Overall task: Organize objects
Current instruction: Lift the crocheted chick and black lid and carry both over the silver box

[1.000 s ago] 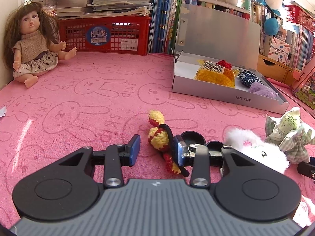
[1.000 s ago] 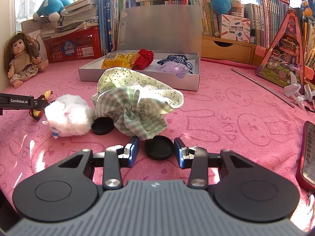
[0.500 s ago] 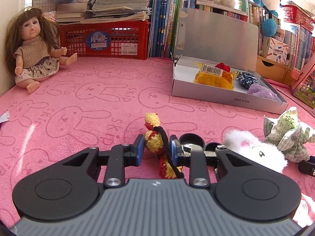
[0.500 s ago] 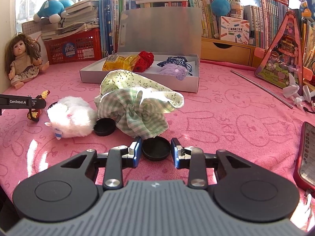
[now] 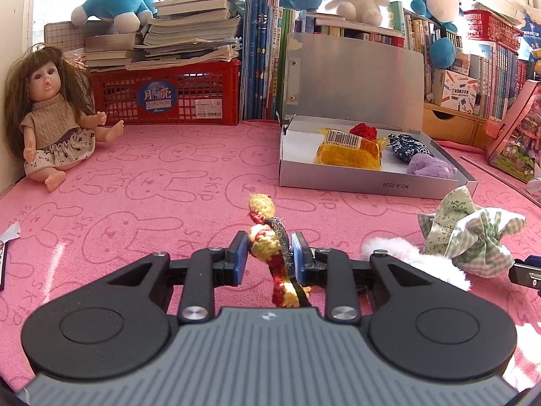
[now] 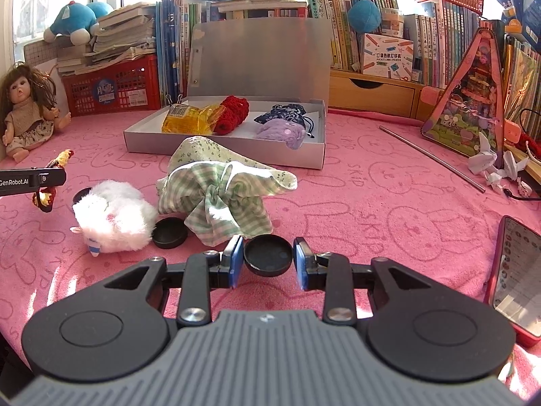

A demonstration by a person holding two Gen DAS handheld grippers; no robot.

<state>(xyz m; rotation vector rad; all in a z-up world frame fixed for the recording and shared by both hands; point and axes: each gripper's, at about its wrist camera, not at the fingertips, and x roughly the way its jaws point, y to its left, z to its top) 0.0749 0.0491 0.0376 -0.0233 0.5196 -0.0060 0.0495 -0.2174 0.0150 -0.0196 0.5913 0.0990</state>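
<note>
My left gripper (image 5: 269,253) is shut on a yellow-and-red crocheted toy (image 5: 267,240) and holds it lifted off the pink cloth; the toy also shows in the right wrist view (image 6: 50,182), hanging from the left gripper (image 6: 50,177). My right gripper (image 6: 268,260) is closed around a black round lid (image 6: 268,254), its pads touching the lid's sides. An open grey box (image 5: 372,182) holds a yellow packet (image 5: 350,150), a red knit piece, a blue pouch and a purple plush. A white plush (image 6: 113,216) and a green checked cloth bundle (image 6: 219,199) lie in front of the box.
A second black lid (image 6: 169,232) lies by the white plush, and a third is partly hidden behind it. A doll (image 5: 50,115) sits at far left. A red crate (image 5: 169,93), books and plush toys line the back. A phone (image 6: 517,277) and metal rod (image 6: 432,159) lie at right.
My left gripper closed on the crocheted toy and lifted it off the cloth. My right gripper narrowed around the black lid.
</note>
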